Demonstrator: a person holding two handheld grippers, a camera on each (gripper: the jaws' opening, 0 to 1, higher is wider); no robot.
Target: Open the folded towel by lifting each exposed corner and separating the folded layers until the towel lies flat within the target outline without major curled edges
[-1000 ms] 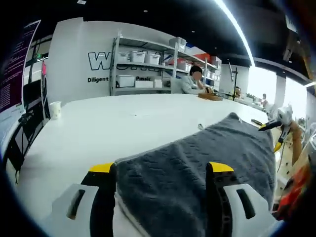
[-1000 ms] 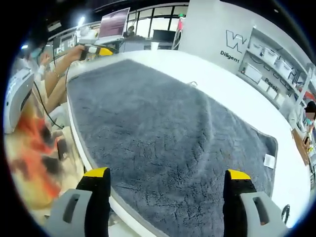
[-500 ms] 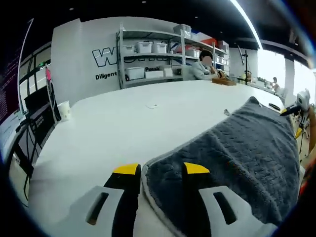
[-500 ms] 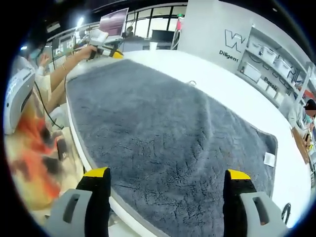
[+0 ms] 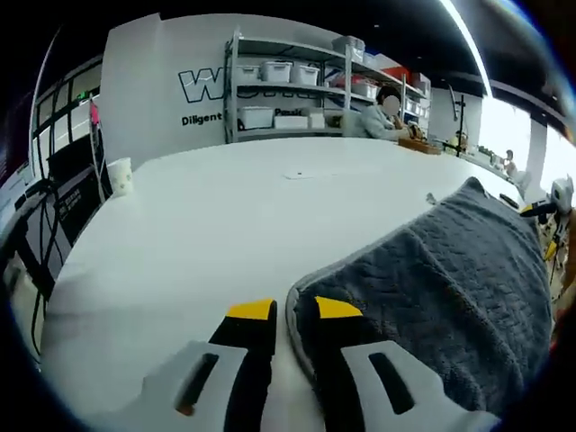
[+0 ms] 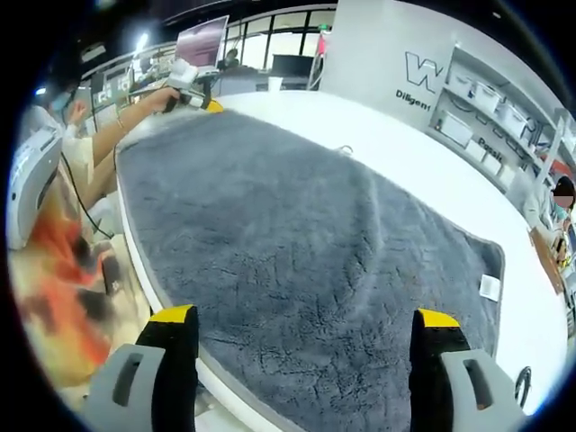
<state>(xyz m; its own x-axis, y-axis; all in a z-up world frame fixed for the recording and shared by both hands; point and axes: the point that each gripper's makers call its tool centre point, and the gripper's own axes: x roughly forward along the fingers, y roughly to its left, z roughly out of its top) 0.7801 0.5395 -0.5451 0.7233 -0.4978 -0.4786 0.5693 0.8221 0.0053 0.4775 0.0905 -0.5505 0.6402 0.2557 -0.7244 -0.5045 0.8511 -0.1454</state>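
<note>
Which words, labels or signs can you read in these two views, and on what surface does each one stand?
"W": large outlined letter on the white back wall; the rest of the word is hidden by the metal shelving unit.
"Diligent": small dark word below it on that wall; also legible in the right gripper view.
Small white tag on the grey terry towel: too small to read.
Lit monitor screen: blurred.

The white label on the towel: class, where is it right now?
In the right gripper view, the white label sits at the right-hand corner of the grey towel, next to the bare white table.
</note>
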